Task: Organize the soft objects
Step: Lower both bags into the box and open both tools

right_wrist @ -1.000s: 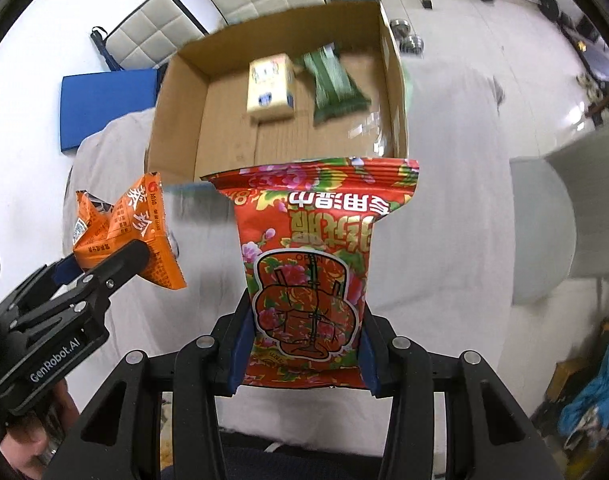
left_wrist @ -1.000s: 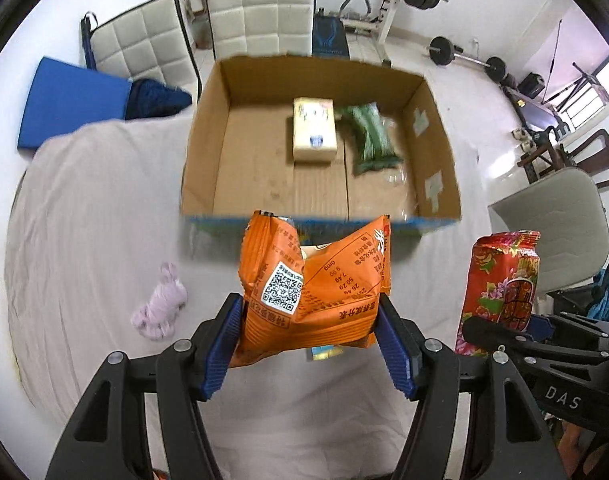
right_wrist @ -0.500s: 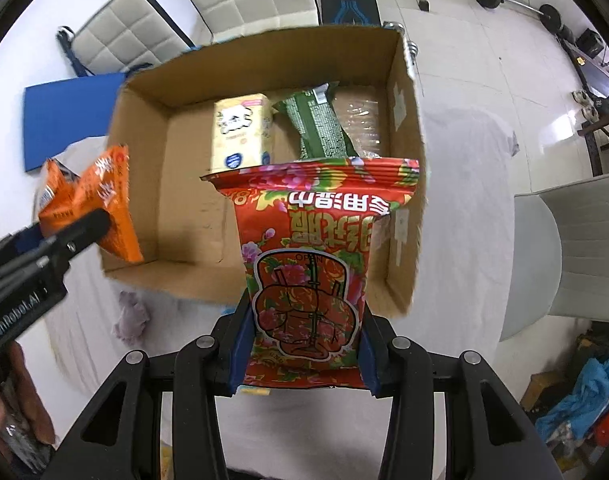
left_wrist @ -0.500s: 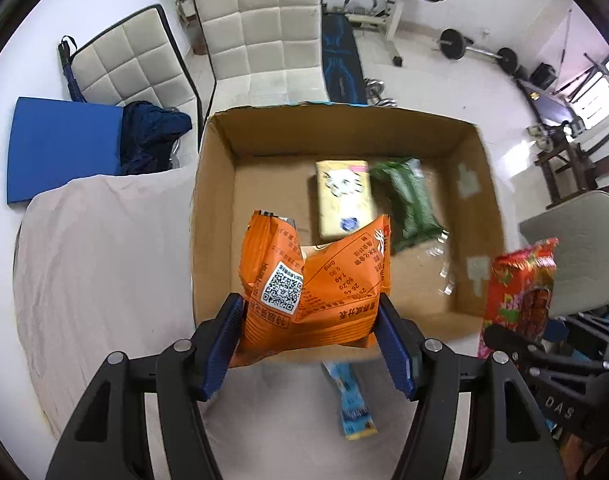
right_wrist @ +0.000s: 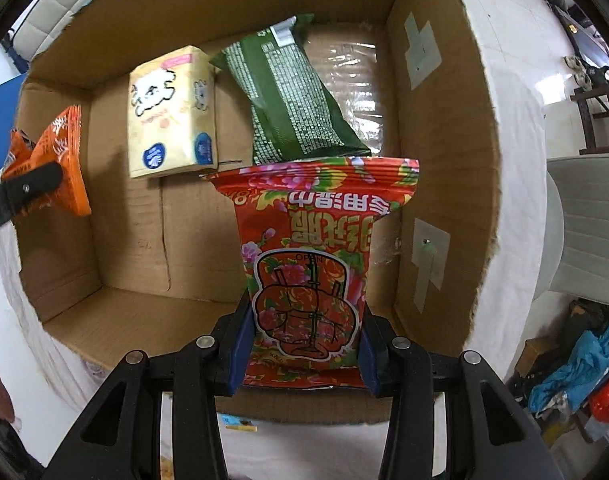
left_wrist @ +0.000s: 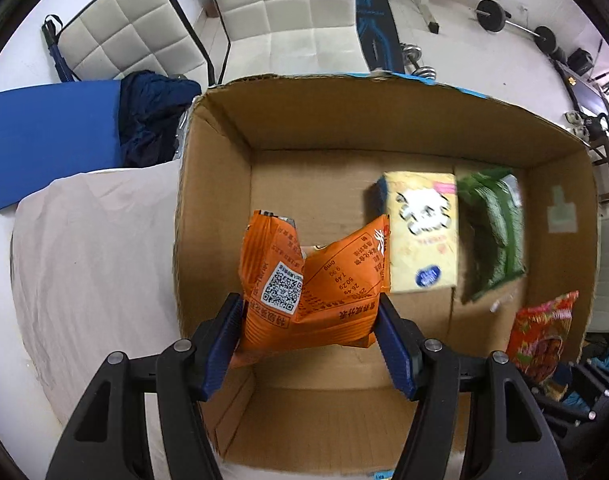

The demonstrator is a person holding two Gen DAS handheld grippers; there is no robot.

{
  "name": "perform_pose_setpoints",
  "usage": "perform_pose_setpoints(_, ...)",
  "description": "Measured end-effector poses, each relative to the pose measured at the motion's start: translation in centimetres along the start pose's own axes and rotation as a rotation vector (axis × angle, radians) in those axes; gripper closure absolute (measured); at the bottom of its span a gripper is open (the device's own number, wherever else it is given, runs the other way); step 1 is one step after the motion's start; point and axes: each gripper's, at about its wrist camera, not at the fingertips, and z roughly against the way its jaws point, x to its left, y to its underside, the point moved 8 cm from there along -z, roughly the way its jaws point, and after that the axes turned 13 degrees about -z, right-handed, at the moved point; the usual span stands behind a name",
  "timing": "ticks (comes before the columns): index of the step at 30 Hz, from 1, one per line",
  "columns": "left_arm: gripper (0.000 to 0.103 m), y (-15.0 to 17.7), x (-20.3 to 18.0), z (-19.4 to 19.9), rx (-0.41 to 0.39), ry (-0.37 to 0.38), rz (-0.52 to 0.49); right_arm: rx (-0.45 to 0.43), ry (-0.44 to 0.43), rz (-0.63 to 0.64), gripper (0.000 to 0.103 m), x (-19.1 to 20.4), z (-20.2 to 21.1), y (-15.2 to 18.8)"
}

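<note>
Two grippers over cardboard box point(left_wrist: 216, 184), left gripper point(left_wrist: 308, 336) gripping orange packet point(left_wrist: 312, 280), right gripper point(right_wrist: 304, 344) gripping red packet point(right_wrist: 316, 248)

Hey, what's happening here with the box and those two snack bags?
A person is packing soft packets into a cardboard box. The left gripper holds an orange packet above the box floor, and the right gripper holds a red floral packet. A yellow tissue pack and a green bag already lie inside.
</note>
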Motion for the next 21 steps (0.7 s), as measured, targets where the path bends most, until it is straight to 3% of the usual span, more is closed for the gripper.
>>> perform_pose_setpoints(11, 0.04, -2.1, 0.4, -1.7, 0.033, 0.021, 0.013, 0.02, 0.01, 0.008, 0.055, 0.7, -1.7, -0.6)
perform_pose_setpoints(14, 0.038, -2.3, 0.5, -2.1, 0.057, 0.022, 0.018, 0.039, 0.016, 0.011, 0.043, 0.6, -1.4, 0.1)
perform_pose_setpoints(15, 0.038, -2.2, 0.5, -2.1, 0.061, 0.026, 0.023, 0.032, 0.017, 0.006, 0.033, 0.6, -1.2, 0.1)
perform_pose_setpoints(16, 0.038, -2.2, 0.6, -2.3, 0.068, 0.031, 0.028, 0.024, 0.015, 0.007, 0.031, 0.6, -1.0, 0.1)
perform_pose_setpoints(21, 0.038, -1.9, 0.9, -2.1, 0.072, 0.034, 0.036, 0.006, 0.015, 0.01, 0.03, 0.7, -0.2, 0.2)
